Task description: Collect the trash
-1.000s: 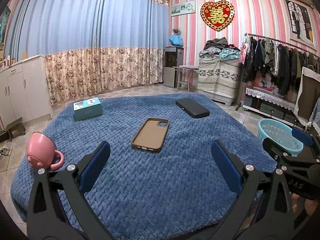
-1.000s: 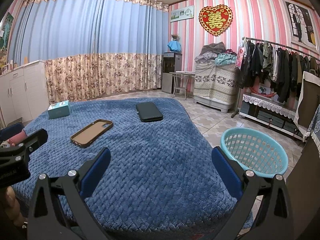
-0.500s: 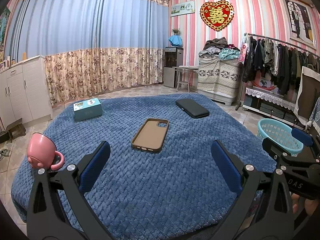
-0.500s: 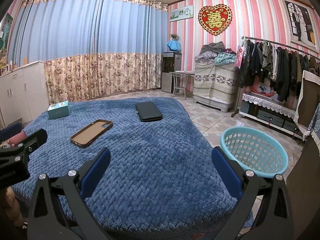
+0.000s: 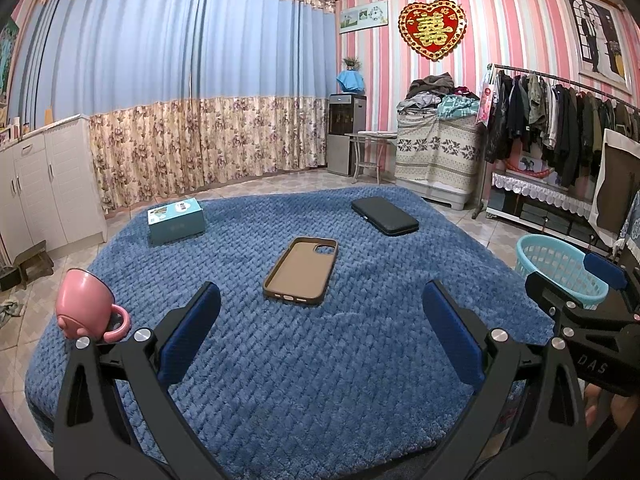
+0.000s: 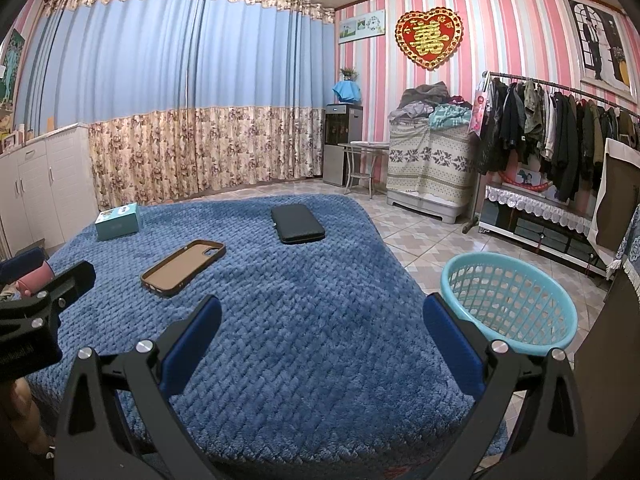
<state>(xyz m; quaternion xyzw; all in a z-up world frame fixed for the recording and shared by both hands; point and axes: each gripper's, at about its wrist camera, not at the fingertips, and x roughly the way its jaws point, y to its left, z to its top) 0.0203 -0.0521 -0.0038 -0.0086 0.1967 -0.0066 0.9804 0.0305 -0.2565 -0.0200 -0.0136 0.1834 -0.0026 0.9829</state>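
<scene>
A blue blanket (image 5: 280,360) covers a low surface. On it lie a brown phone case (image 5: 301,271), a black pouch (image 5: 385,216), a teal box (image 5: 175,221) and a pink cup (image 5: 82,310) on its side. A light blue basket (image 6: 510,302) stands on the floor to the right. My left gripper (image 5: 320,340) is open and empty, just short of the phone case. My right gripper (image 6: 320,344) is open and empty over the blanket's right part, with the basket beside its right finger. The same things show in the right wrist view: phone case (image 6: 183,266), pouch (image 6: 298,224), box (image 6: 118,222).
White cabinets (image 5: 36,188) stand at the left. A clothes rack (image 5: 560,120) and a covered pile (image 5: 436,152) stand at the right. A small table and a water dispenser (image 5: 346,132) stand by the curtains. The floor is tiled.
</scene>
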